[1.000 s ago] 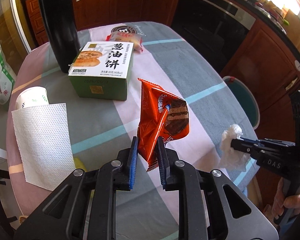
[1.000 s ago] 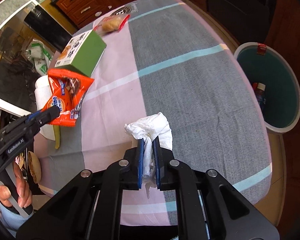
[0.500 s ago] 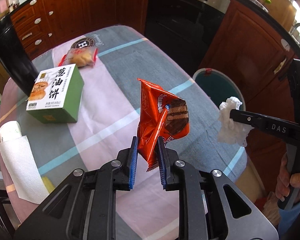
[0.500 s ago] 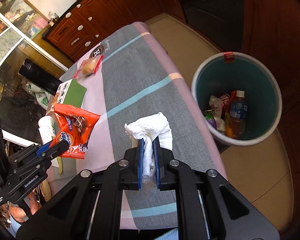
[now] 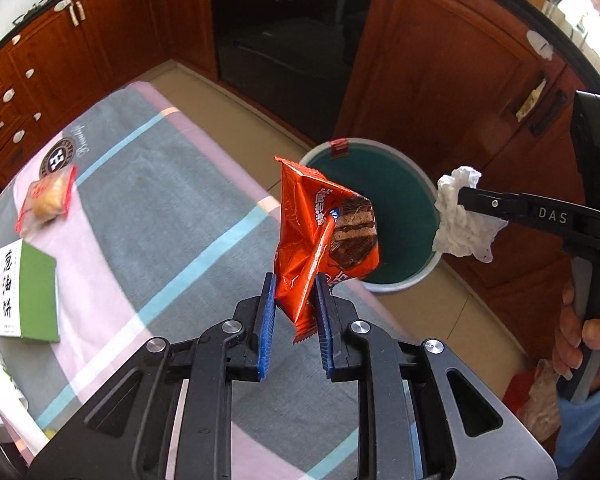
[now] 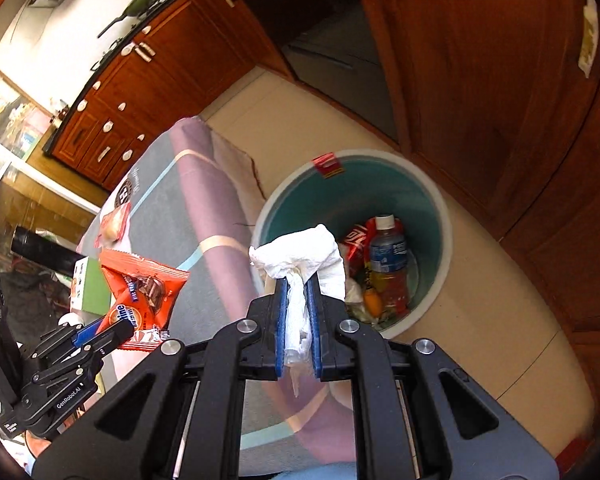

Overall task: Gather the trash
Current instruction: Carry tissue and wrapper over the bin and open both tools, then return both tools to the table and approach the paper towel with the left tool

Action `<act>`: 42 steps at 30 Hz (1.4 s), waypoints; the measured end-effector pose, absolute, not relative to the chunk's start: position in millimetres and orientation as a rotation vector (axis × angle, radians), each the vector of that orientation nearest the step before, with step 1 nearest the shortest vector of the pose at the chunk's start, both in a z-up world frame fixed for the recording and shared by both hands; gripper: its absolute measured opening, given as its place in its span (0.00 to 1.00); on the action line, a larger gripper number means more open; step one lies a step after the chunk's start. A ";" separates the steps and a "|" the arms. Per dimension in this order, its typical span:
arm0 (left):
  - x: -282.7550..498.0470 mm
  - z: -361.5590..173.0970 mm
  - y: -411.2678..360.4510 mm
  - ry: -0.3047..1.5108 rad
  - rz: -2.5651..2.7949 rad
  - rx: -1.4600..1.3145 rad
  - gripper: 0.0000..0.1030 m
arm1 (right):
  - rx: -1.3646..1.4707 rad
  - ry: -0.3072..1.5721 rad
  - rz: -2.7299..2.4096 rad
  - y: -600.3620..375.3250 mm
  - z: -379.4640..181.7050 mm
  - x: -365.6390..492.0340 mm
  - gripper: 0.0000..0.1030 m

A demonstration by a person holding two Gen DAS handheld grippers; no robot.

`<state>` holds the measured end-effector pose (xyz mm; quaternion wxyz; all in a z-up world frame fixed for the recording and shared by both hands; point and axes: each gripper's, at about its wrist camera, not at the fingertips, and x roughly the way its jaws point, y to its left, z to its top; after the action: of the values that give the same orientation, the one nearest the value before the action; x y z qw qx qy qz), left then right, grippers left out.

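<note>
Wrapper (image 5: pixel 320 236) upright, long axis vertical, left fingers (image 5: pixel 265 320) clamping; right fingers (image 6: pixel 280 320) clamp tissue (image 6: pixel 300 256).

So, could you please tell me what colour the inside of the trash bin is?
Teal, seen best from the right wrist: trash bin.

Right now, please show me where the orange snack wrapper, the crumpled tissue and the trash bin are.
orange snack wrapper (image 5: pixel 308 224), left wrist view, on its crinkled front.
crumpled tissue (image 6: pixel 304 248), right wrist view, on its bunched top.
trash bin (image 6: pixel 444 236), right wrist view, on its pale rim.
</note>
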<state>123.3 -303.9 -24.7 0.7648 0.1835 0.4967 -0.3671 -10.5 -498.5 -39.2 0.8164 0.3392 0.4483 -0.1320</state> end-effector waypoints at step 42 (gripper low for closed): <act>134.2 -78.6 -361.2 1.172 -0.845 0.447 0.95 | 0.772 1.116 -0.347 -522.5 -87.1 15.4 0.76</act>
<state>134.2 -361.2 -78.6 0.7274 0.2028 0.5318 -0.3832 15.4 -522.5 -87.1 0.7646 0.3552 0.5136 -0.1595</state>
